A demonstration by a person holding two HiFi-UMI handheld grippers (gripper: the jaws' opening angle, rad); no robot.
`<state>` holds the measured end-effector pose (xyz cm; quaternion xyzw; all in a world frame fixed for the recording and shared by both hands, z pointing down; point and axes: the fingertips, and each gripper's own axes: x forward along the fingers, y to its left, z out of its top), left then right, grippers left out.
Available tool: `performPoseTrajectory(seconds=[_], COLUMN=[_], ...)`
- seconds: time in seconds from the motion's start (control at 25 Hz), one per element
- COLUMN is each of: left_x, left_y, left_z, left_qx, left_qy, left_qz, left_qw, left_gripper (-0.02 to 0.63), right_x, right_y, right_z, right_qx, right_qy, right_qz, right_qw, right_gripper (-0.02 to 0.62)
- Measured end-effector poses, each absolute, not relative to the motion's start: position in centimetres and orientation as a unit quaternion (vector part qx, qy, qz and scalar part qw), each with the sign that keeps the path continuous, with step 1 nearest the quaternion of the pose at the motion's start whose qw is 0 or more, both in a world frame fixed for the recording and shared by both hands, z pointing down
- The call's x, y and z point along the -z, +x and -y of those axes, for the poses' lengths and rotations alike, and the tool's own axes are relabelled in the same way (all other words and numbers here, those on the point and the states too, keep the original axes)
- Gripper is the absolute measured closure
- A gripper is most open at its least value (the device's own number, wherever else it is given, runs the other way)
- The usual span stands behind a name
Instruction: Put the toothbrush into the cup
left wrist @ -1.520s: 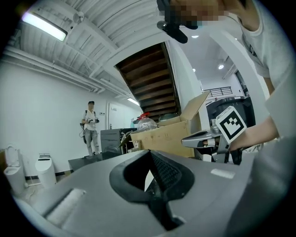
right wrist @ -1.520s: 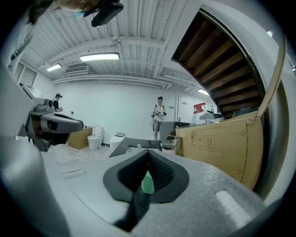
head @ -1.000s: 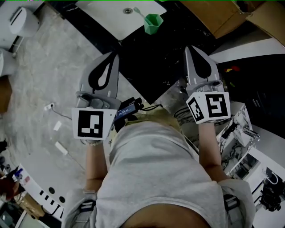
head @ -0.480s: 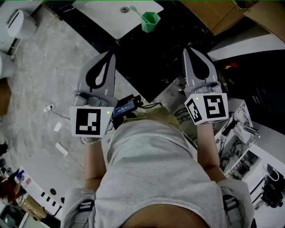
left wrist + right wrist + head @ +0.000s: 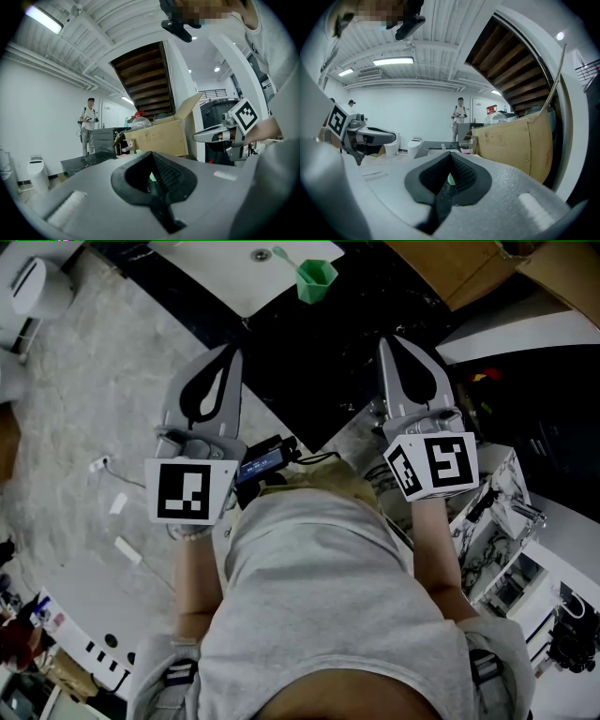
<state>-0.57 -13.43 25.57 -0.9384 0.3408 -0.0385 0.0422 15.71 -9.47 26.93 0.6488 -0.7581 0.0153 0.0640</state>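
Your left gripper (image 5: 232,352): jaws together, empty. Your right gripper (image 5: 387,340): likewise. Green cup (image 5: 316,279): at white counter's (image 5: 225,273) edge (toothbrush (image 5: 281,255) just beside it).

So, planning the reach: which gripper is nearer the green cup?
Right, narrowly. In the head view, the right gripper sits below-right of the green cup; the left gripper is below-left, slightly farther.

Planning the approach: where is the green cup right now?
In the head view, the green cup stands at top centre on the white counter, near its right edge, right of the drain.
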Motion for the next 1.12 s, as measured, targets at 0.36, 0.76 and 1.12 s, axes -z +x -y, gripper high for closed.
performPoseTrajectory(seconds=[0.36, 0.76, 1.12], left_x=[-25.7, -25.5, -25.2], left_y=[-0.5, -0.9, -1.0], left_z=[13.4, 13.4, 13.7], left_qx=[0.039, 0.029, 0.021], left_qy=[-0.938, -0.937, -0.937], left_qz=[-0.342, -0.346, -0.347], left_qw=[0.041, 0.038, 0.04], left_gripper=[0.595, 0.595, 0.595], right_x=[-26.9, -26.8, -27.0], right_y=[15.6, 14.7, 14.5], right_z=[9.7, 9.9, 9.7], right_qx=[-0.014, -0.009, -0.012], right_qy=[0.649, 0.641, 0.641], right_qz=[0.758, 0.764, 0.764], right_qw=[0.064, 0.071, 0.074], right_gripper=[0.6, 0.6, 0.6])
